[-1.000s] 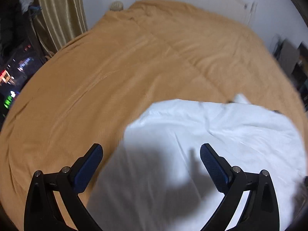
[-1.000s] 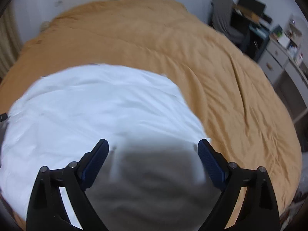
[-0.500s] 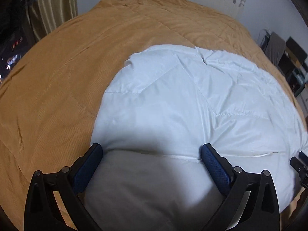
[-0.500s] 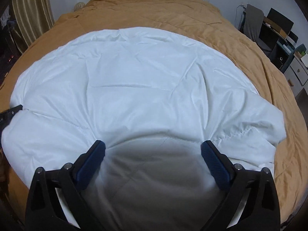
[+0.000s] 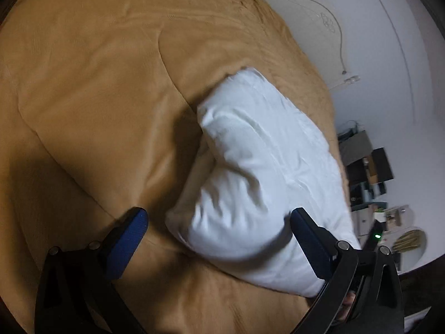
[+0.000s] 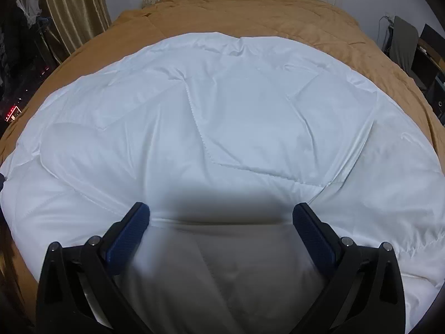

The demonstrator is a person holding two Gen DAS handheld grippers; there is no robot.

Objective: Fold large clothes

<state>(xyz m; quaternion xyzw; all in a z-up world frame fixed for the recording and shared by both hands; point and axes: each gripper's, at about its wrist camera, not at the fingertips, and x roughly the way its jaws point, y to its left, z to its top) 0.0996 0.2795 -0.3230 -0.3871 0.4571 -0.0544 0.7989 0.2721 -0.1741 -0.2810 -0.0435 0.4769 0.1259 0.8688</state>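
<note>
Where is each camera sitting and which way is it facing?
Left wrist: on the left gripper, tilted, facing the quilt's end on the bedspread; open jaws show.
Right wrist: on the right gripper, looking across the spread quilt toward the headboard; open jaws show.
Shared: quilt and bedspread.

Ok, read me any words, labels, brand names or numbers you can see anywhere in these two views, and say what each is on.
None can be read.
Red lit display at the room's left edge: glowing marks, too small and blurred to read.
White padded garment: no label or print visible.
Orange bedspread: plain.
</note>
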